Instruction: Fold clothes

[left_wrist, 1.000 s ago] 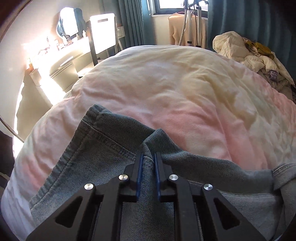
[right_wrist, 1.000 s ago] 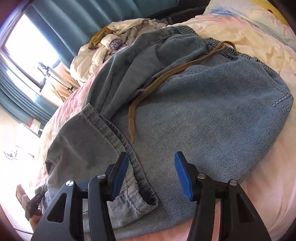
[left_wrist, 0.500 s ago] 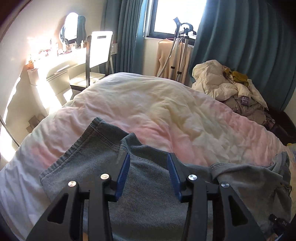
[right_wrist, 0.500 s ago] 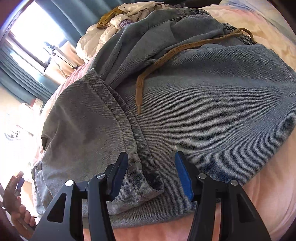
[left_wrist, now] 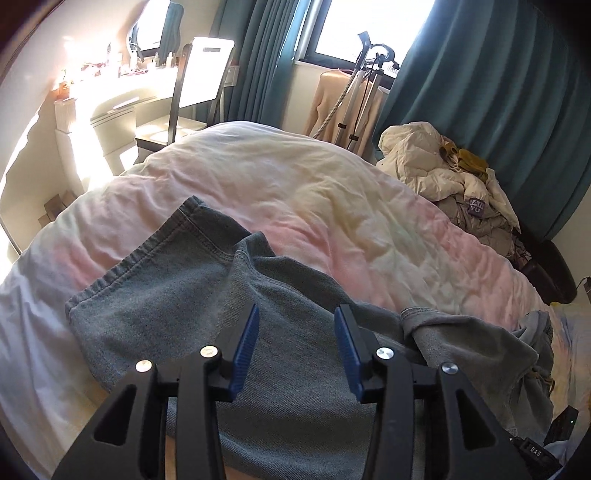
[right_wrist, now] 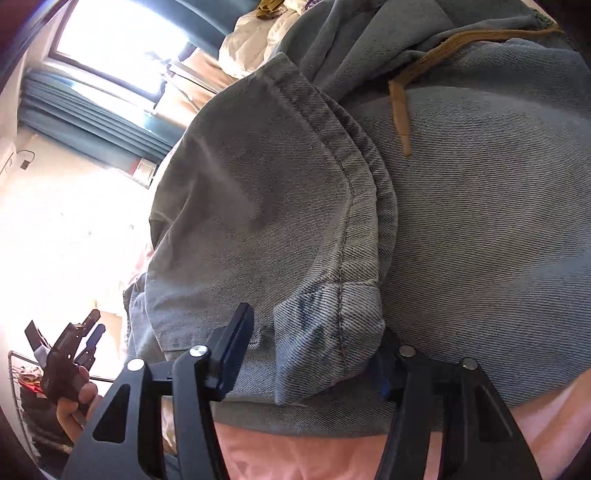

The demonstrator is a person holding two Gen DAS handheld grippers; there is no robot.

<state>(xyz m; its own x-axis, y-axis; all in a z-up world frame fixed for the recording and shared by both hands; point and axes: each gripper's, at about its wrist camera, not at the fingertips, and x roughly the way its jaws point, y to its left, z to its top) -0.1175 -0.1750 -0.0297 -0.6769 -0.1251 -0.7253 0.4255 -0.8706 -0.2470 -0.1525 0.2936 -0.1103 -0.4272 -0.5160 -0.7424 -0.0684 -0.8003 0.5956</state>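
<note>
Near the bed's front edge, denim shorts are laid partly folded — one leg doubled over. Left gripper is held open, empty; right gripper is closing around the hem corner, contact perhaps unmade — further folds remain.

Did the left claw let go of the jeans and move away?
Yes. The left gripper released the jeans and pulled back and up: the bed looks farther off and more window shows.

Daylight, strong glare, fisheye distortion.
The window backlights both views; the dressing table is overexposed, frame edges vignette dark, and the denim stays sharp.
</note>
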